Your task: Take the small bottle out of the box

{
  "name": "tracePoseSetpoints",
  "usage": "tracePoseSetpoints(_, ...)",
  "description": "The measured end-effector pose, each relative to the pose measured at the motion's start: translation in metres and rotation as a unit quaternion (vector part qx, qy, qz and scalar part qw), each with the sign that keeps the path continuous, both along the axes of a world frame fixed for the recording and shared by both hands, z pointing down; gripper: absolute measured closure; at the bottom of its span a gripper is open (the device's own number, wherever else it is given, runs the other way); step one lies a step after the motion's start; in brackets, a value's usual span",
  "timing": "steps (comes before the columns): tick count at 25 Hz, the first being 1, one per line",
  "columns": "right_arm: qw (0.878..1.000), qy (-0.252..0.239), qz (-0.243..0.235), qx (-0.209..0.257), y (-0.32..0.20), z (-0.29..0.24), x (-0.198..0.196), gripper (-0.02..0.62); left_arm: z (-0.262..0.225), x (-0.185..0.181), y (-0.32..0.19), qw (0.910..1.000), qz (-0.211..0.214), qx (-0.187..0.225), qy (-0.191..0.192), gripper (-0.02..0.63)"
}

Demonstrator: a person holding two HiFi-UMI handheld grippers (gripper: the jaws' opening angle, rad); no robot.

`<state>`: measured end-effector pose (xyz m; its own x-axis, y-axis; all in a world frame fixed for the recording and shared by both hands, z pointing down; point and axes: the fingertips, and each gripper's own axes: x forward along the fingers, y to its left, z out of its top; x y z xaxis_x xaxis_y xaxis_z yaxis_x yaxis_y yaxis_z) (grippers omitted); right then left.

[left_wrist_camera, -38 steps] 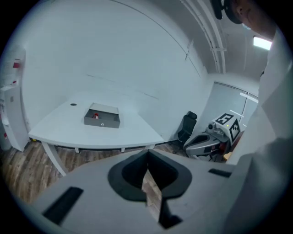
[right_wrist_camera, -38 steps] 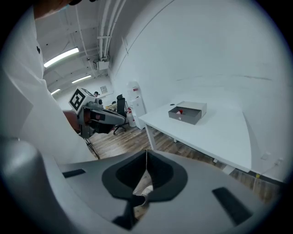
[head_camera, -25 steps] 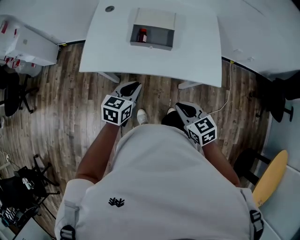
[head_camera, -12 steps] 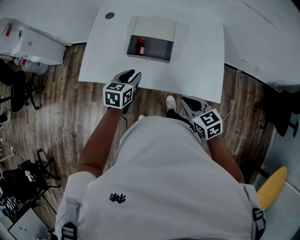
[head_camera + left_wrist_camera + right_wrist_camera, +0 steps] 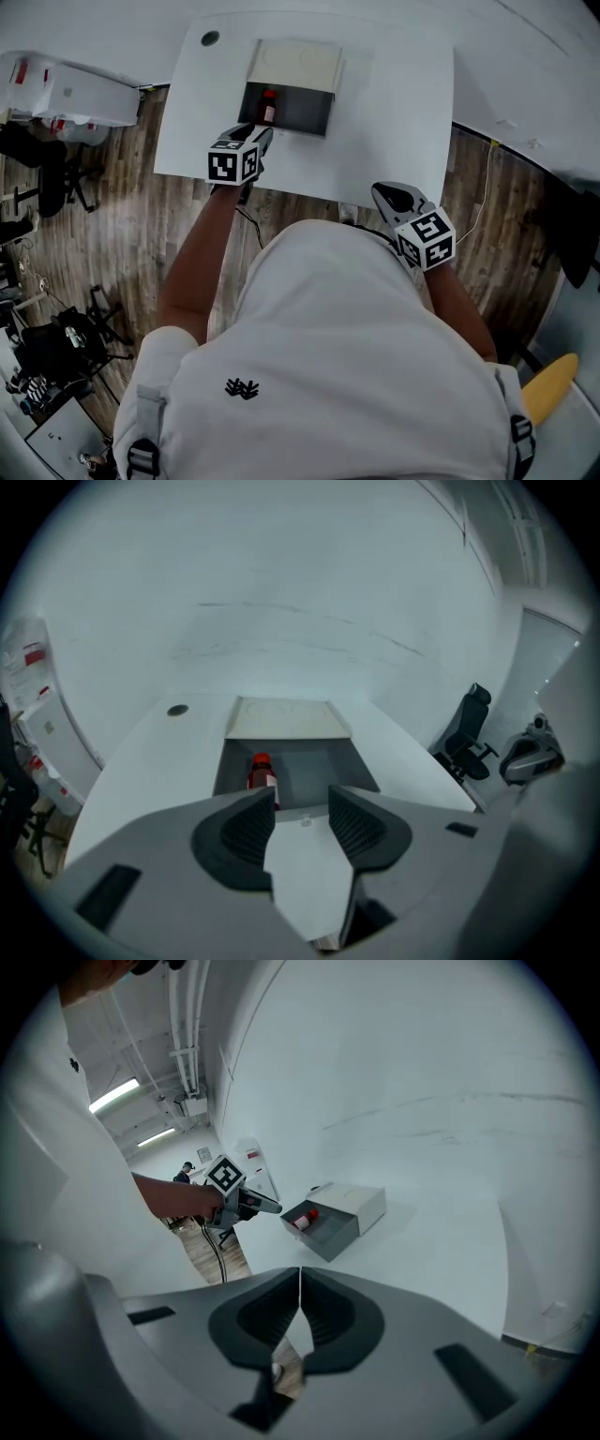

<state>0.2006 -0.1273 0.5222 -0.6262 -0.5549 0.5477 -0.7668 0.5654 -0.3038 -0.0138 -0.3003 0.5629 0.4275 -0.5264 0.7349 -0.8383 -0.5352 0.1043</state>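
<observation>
- Right hand-held gripper (image 5: 384, 190): jaws together, nothing between them. It hangs at the near edge of the worktop (image 5: 394, 103), well apart from the box (image 5: 314, 112).
- Left hand-held gripper (image 5: 265, 134): jaws apart, having just been opening, nothing between them. The tips are just short of the box's near wall and aimed into it.
- Bottle (image 5: 269, 105): red-capped, inside the box at its left side and untouched. Upright or lying cannot be settled.
- Step in hand, as judged: the reach. No grasp has been made yet.
- Next move, as judged: carry the left jaws over the near wall, set one on each side of the bottle, close, then lift it clear of the walls.
</observation>
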Motion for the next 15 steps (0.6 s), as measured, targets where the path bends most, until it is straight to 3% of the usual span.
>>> tracePoseSetpoints(7,1.000,-0.008,-0.003,-0.017,-0.017,0.012,0.033,0.586,0.030,-0.005,-0.039,0.9973,-0.014,-0.027,-0.067,0.379)
tracePoseSetpoints(15,0.999,-0.015,-0.009,-0.030,-0.026,0.025,0.054,0.586,0.058,-0.008,-0.060,0.9881,-0.020,-0.069,-0.136,0.365)
